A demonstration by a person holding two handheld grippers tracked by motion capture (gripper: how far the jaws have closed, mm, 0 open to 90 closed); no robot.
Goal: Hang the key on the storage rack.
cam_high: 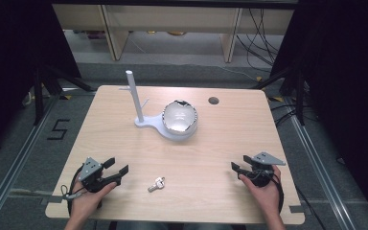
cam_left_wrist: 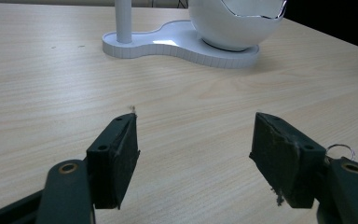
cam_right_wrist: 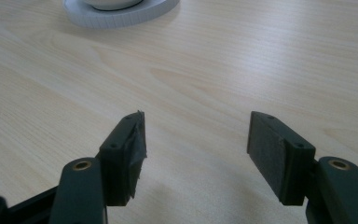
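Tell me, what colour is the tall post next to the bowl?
White. The post shows best in the high view.

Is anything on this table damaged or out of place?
Yes. The white bowl on the stand's base has a jagged, uneven rim, as if chipped or shaped like a cracked shell. The keys lie loose on the table near the front edge, apart from the stand.

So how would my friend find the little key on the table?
Start at the wooden table and look along its near edge, between the left gripper and the right gripper. The key lies flat there, nearer the left one. It is small and silvery, unlike the big white stand farther back.
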